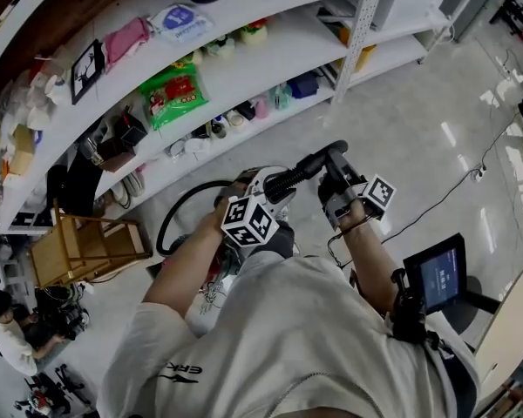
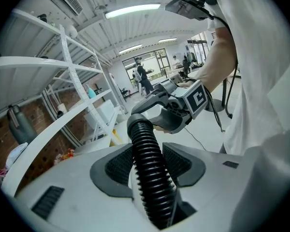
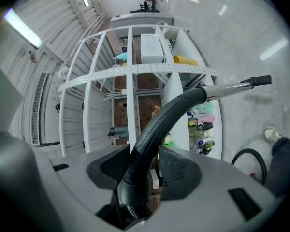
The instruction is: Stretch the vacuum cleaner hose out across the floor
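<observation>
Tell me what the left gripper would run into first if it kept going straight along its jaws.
Likely the right gripper, clamped on the handle just past the hose that the left gripper holds; depth is hard to judge.

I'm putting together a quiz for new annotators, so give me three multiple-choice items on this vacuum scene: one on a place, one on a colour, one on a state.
1. Where does the hose's loop lie?
A. on the floor in front of the shelving
B. on the top shelf
C. over the person's shoulder

2. What colour is the ribbed hose?
A. white
B. black
C. yellow

3. What is the state of the right hand-held gripper?
A. open and empty
B. shut on a bottle
C. shut on the hose's curved handle

Answers:
1 A: the head view shows it curving over the floor below the shelves.
2 B: black ribs show, clamped in the left hand-held gripper.
3 C: its jaws press on the handle from both sides.
</observation>
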`<state>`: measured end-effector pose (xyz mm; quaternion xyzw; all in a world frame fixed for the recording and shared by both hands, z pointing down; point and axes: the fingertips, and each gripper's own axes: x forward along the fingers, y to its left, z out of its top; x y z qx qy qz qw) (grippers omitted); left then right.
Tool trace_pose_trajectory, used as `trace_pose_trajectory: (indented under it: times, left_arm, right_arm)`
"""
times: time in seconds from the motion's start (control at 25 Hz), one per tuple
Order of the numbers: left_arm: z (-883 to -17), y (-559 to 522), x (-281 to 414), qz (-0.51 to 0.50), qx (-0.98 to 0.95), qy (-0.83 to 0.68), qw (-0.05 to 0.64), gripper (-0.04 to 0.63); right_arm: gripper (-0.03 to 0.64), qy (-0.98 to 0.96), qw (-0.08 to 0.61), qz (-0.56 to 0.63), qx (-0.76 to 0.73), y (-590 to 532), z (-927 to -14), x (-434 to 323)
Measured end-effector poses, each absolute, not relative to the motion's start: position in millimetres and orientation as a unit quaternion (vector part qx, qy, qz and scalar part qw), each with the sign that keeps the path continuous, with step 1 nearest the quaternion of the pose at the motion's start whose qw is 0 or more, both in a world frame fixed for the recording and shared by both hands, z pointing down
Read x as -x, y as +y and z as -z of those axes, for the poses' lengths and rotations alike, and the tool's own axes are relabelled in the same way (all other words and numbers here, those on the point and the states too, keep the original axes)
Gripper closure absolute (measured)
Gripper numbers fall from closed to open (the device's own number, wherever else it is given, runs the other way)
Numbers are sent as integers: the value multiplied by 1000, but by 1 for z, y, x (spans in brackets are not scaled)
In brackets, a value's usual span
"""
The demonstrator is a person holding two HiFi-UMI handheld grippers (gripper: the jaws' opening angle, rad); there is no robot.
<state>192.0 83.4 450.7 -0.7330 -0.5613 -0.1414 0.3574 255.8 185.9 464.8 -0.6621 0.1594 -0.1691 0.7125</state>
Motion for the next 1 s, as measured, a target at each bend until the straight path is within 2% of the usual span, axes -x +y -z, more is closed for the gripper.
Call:
trace_pose_trajectory:
  times: [1.0]
  left_arm:
    - [-461, 211, -328, 113, 669, -658, 327, 405]
  right_arm:
    - [430, 59, 718, 104, 686, 323, -474, -370]
